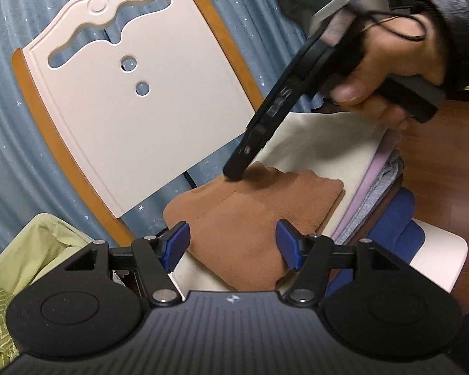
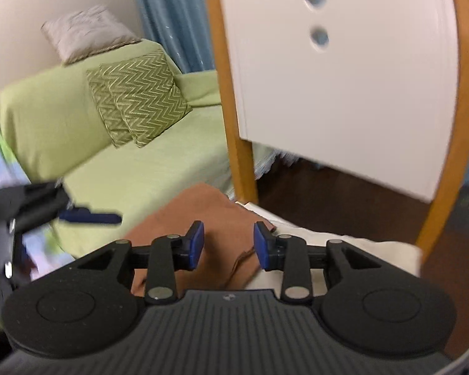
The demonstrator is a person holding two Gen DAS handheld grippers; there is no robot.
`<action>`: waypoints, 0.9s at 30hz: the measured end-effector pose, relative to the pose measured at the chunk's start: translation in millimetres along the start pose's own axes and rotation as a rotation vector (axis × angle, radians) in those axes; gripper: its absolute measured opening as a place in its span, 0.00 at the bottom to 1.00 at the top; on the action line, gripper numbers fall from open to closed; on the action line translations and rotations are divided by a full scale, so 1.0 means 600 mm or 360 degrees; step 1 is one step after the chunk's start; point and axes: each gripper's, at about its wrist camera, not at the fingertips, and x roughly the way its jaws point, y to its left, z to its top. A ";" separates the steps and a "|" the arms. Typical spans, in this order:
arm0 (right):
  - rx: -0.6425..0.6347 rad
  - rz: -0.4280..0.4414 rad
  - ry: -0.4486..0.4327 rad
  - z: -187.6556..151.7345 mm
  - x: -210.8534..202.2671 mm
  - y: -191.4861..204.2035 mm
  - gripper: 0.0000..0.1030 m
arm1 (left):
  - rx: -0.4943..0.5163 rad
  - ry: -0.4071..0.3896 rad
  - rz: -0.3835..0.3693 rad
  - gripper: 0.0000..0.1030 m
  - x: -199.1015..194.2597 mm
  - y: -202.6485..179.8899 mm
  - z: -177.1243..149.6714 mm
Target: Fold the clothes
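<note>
The left gripper (image 1: 233,247) has its fingers open, holding nothing, just above the folded brown cloth (image 1: 250,218). The right gripper (image 2: 228,245) is open too, with its tip at the cloth's far edge. The cloth lies on a cream cloth (image 1: 322,143) topping a pile on the chair (image 1: 134,100). I think it is best to pat it flat and keep the edges even. The pile's lower layers are mostly hidden.

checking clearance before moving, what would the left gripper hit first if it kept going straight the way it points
Most likely the folded brown fleece cloth lying on the cream fabric atop the stack. The left gripper tilts downward, jaws open just above it. Depth is hard to judge.
</note>
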 end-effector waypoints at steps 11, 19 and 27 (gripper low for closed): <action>-0.0172 -0.0282 0.0015 -0.031 0.021 -0.005 0.27 | -0.0059 -0.0028 -0.0038 0.61 0.013 0.006 -0.003; -0.0408 -0.0212 -0.0258 -0.058 -0.068 0.060 0.27 | -0.0166 -0.0105 0.0010 0.62 -0.009 0.015 0.001; -0.1478 -0.0405 -0.0213 -0.163 -0.113 0.222 0.27 | -0.0299 -0.0189 0.0163 0.72 -0.071 0.012 -0.029</action>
